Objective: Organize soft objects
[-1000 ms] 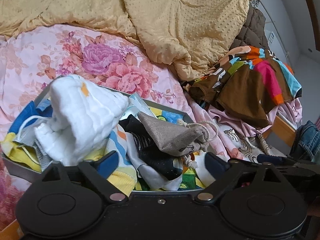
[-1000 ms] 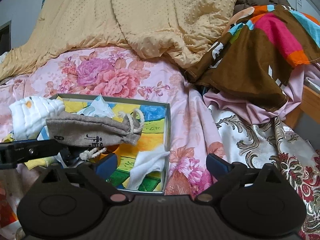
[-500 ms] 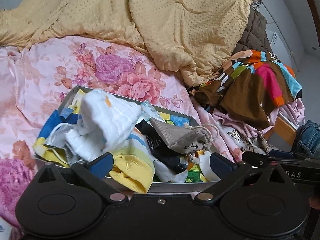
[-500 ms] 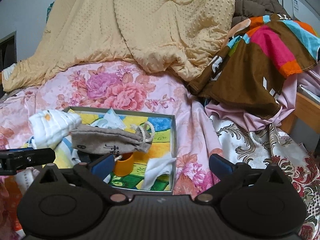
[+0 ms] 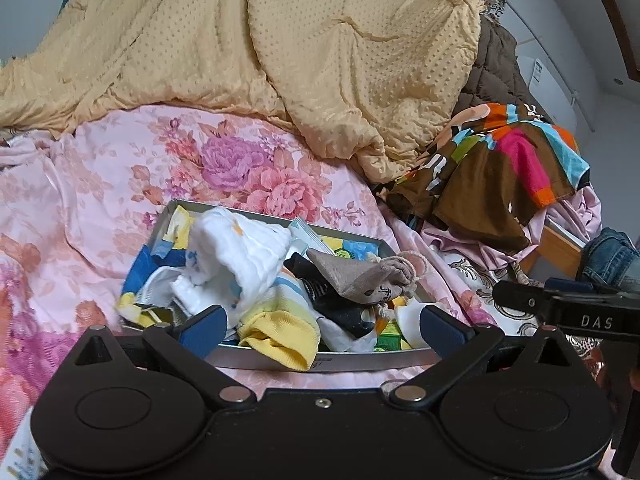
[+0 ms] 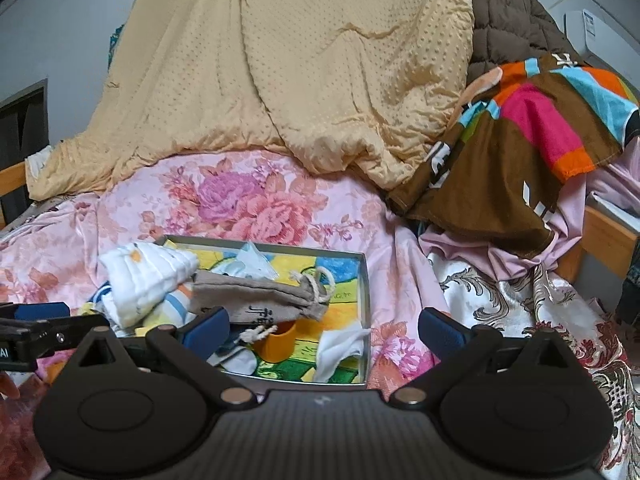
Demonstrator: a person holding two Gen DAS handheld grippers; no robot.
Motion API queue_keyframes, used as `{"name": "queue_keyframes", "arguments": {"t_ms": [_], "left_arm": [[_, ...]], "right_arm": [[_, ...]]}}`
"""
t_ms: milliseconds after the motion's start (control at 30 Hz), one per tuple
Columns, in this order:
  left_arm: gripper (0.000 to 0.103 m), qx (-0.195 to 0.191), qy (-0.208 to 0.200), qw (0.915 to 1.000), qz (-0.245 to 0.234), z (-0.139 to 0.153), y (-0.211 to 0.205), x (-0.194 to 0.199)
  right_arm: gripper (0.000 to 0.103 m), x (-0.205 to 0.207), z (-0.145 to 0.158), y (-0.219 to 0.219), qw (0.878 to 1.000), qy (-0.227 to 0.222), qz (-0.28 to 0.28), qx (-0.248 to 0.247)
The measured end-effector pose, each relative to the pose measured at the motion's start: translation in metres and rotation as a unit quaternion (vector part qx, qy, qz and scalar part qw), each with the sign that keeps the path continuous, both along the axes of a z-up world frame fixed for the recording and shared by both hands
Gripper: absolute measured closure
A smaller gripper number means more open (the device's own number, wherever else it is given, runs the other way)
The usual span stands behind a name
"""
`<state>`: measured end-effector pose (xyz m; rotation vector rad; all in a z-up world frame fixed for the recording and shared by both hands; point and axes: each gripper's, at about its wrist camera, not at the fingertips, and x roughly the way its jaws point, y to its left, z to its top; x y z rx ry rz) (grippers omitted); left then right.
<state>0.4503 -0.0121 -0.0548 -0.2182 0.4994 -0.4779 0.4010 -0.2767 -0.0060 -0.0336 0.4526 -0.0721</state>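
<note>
We are backing both wide-open, empty grippers, left (image 5: 322,326) and right (image 6: 324,326), away from the shallow grey metal tray (image 6: 363,292) (soft items piled inside), suggesting sorting is finished.

Open floral bedsheet (image 5: 100,200) left of and behind the metal tray (image 5: 344,360), free for approach; yellow quilt (image 5: 280,60) walls off the back, patchwork cloth (image 6: 520,152) heaped to the right. Tray's left half piled with white cloth (image 5: 244,252), grey drawstring pouch (image 6: 260,296) across the middle, orange cup (image 6: 280,344) and white tissue (image 6: 340,348) on the near floor. Far-right corner of tray bare, reachable from above.
</note>
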Motion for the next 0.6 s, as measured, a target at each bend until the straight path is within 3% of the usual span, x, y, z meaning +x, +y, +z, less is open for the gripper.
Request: {"name": "queue_keyframes", "arguments": {"t_ms": [600], "left_arm": [[0.001, 0.042, -0.018, 0.999, 0.006, 0.01, 0.023, -0.052]], "right_arm": [[0.0, -0.045, 0.007, 0.021, 1.0, -0.017, 0.008, 0.018]]}}
